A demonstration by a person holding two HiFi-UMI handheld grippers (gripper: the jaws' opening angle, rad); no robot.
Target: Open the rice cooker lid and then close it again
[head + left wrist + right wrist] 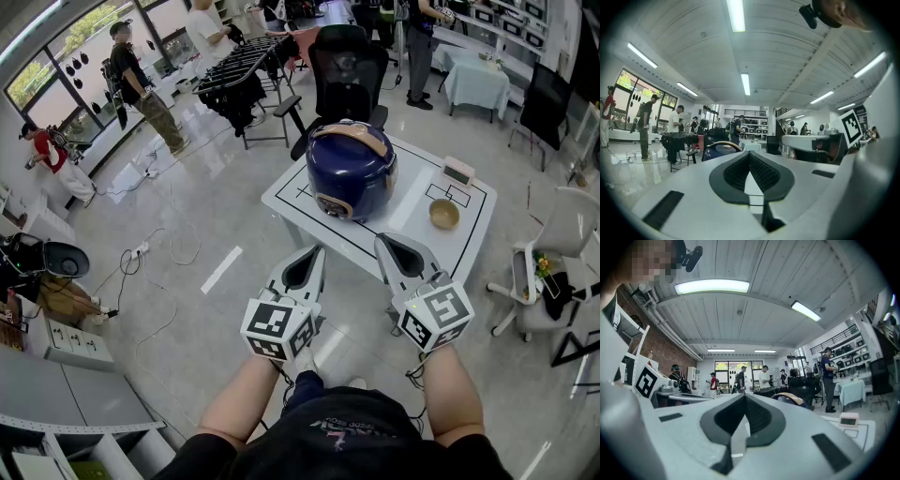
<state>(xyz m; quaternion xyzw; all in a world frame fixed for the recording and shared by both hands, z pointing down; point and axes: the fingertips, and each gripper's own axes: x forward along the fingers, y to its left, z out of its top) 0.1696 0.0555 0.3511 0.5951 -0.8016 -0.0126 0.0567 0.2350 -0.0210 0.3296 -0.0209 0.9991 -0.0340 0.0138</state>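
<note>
A dark blue rice cooker with a tan handle stands on the white table, its lid down. My left gripper is held level, short of the table's near edge, jaws shut and empty. My right gripper is beside it, also shut with nothing in it. Both point toward the cooker and touch nothing. In the left gripper view the cooker peeks over the closed left gripper. In the right gripper view the cooker shows just right of the closed right gripper.
On the table a small wooden bowl and a small timer sit right of the cooker. A black office chair stands behind the table, a white chair to the right. Cables lie on the floor at left. People stand farther back.
</note>
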